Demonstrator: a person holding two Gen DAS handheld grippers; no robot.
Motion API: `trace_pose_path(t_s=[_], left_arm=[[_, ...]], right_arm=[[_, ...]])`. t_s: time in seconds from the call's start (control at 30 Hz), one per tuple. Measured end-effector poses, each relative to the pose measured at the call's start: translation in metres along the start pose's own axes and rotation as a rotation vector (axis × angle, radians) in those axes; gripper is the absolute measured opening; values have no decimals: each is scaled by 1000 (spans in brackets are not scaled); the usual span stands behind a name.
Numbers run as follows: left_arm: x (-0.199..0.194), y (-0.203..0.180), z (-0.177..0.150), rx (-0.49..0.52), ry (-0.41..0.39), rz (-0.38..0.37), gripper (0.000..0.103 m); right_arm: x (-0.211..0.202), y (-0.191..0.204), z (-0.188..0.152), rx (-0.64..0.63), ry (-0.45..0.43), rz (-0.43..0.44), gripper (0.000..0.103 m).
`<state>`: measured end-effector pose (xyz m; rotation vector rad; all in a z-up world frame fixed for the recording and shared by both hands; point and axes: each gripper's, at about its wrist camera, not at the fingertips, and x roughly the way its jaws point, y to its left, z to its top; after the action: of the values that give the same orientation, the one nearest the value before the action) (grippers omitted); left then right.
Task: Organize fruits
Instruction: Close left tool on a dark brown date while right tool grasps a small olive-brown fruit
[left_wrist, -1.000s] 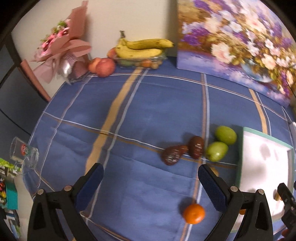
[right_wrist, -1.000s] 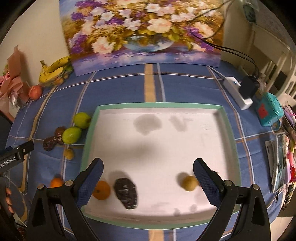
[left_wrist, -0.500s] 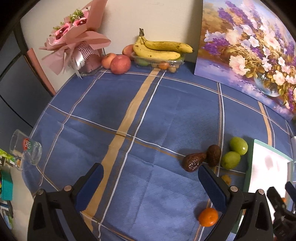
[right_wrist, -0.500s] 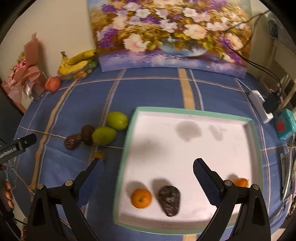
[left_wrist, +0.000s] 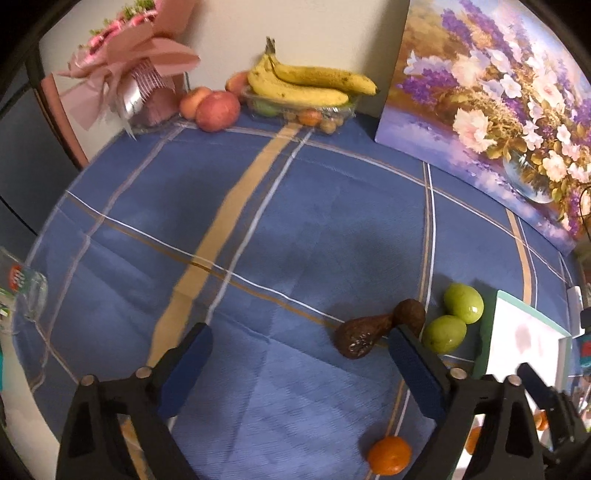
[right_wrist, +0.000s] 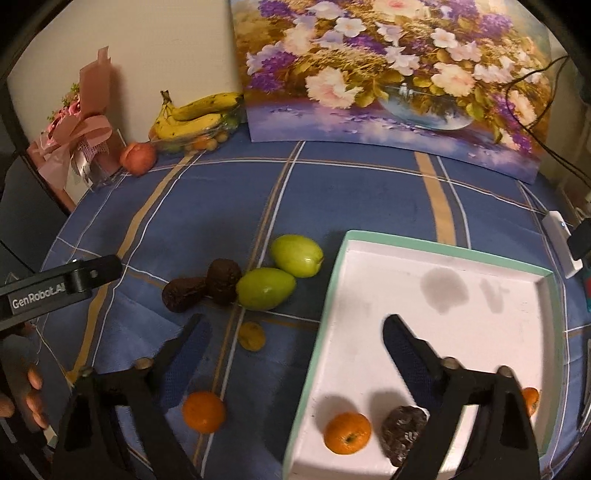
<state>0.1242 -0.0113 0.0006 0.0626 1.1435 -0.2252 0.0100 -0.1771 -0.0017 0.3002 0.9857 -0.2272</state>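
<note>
Item: our right gripper (right_wrist: 295, 347), swung from over the tray (right_wrist: 439, 243) toward loose fruit on the counter (right_wrist: 221, 206); fingers just narrowing, empty. Left gripper (left_wrist: 299, 354) likewise, nothing held. Nearest: orange (right_wrist: 204, 411). Next pickup likely.

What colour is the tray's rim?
Mint green rim around a white inside, clearest in the right wrist view.
</note>
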Motion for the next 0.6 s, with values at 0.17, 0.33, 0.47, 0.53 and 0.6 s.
trace_pose_path(t_s=[0.17, 0.33, 0.47, 0.53, 0.6], left_arm=[[23, -4, 0, -29, 58, -36, 89], [41, -9, 0, -40, 99, -73, 77], [54, -16, -2, -47, 132, -109, 65], [57, -18, -2, -47, 141, -117, 60], [61, -19, -3, -54, 152, -136, 53]], right_arm=[[16, 11, -2, -28, 35, 22, 61], [35, 17, -3, -45, 78, 38, 46], [47, 19, -3, -41, 108, 53, 38], [53, 20, -3, -43, 123, 57, 35], [59, 21, -5, -42, 140, 58, 33]])
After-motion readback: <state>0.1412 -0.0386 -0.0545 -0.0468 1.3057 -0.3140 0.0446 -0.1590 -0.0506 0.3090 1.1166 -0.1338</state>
